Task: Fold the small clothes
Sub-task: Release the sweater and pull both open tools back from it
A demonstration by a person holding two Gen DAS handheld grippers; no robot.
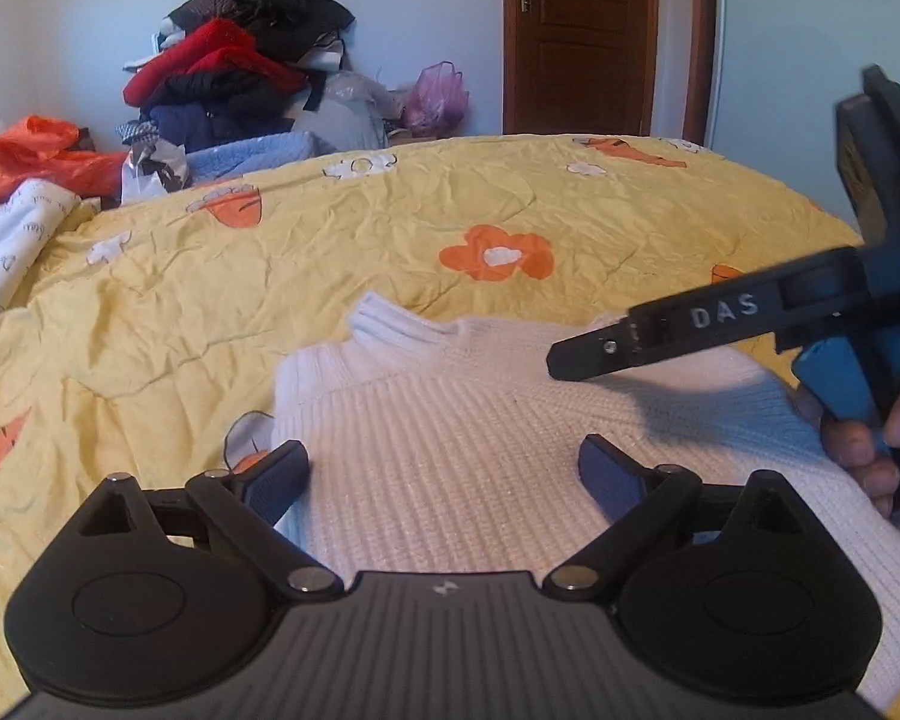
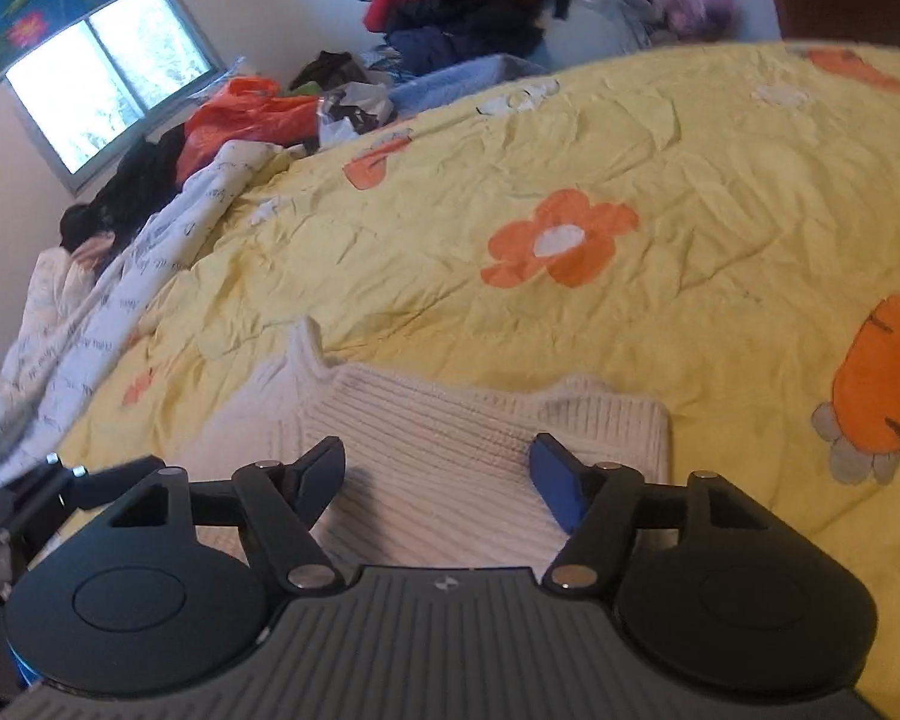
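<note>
Along the left edge of the bed, at nine o'clock in the left wrist view, a white printed quilt [image 1: 6,252] lies bunched beside an orange plastic bag [image 1: 36,156]. At eleven o'clock a pile of clothes [image 1: 234,60], red and dark, stands against the wall beyond the far edge. The yellow flowered bedspread [image 1: 390,222] runs bare from that edge down to the middle, giving wide free room at twelve o'clock and off toward ten.

At six o'clock the white knit sweater [image 1: 450,438] lies flat on the bedspread, collar toward twelve, its left edge just inside the left finger. The left gripper [image 1: 444,468] hangs over the sweater with fingers [image 1: 279,480] spread wide and nothing between the pads.

At three o'clock the right gripper [image 1: 588,357] reaches in over the sweater's right shoulder, a hand [image 1: 870,438] on its blue handle.

In the right wrist view its fingers [image 2: 555,483] stand partly apart above the knit, pinching nothing that I can see; the sweater's right edge [image 2: 660,438] lies just past the right finger, with open bedspread beyond toward three o'clock. A wooden door [image 1: 582,30] stands at one o'clock in the left view.
</note>
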